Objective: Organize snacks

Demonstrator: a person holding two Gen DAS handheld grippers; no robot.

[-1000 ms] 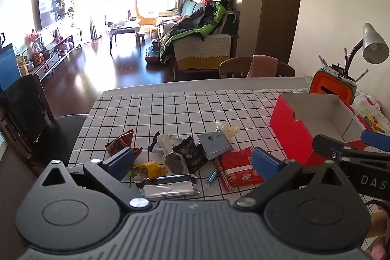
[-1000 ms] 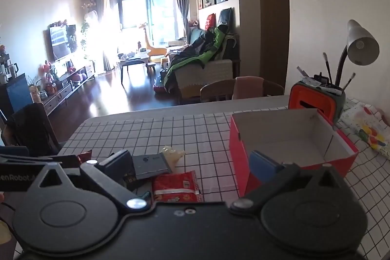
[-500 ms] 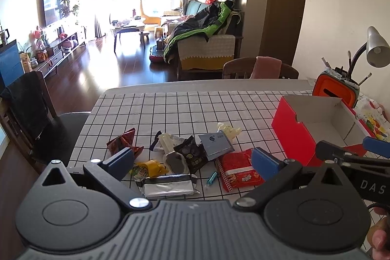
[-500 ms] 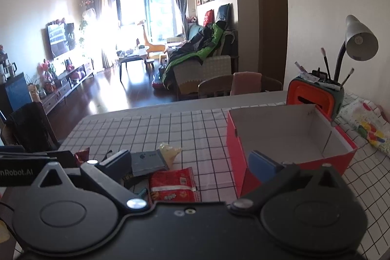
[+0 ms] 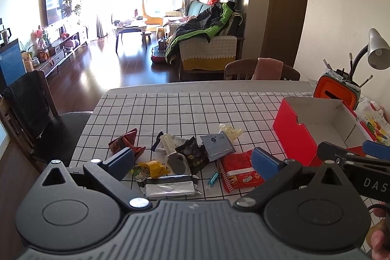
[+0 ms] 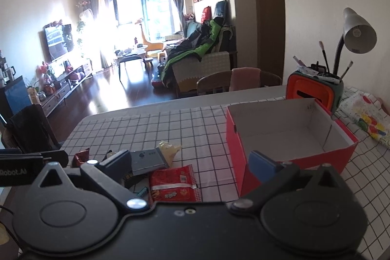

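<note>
1. At 6 o'clock in the left wrist view, left gripper [image 5: 192,158] with jaws spread wide, holding nothing, blue pads hanging above the snack pile
2. Just beyond, silver foil bar [image 5: 169,188] nearest, yellow packet [image 5: 151,167] at 9 o'clock of it, small blue wrapper [image 5: 213,179] and red noodle packet [image 5: 240,173] at 3 o'clock
3. Farther on, black packet [image 5: 193,157], grey-blue sachet [image 5: 218,143], dark red packet [image 5: 125,141] at 10 o'clock, pale packet [image 5: 230,131] at 1 o'clock; all loose on the checked tablecloth [image 5: 195,109]
4. At 6 o'clock in the right wrist view, right gripper [image 6: 190,162] likewise wide apart and empty, over the red noodle packet
5. At 3 o'clock, red box [image 6: 290,135], open-topped, white inside, bare of snacks, standing apart from the pile
6. Behind the box at 1 o'clock, orange holder [image 6: 309,91] with brushes, grey lamp [image 6: 359,32] above
</note>
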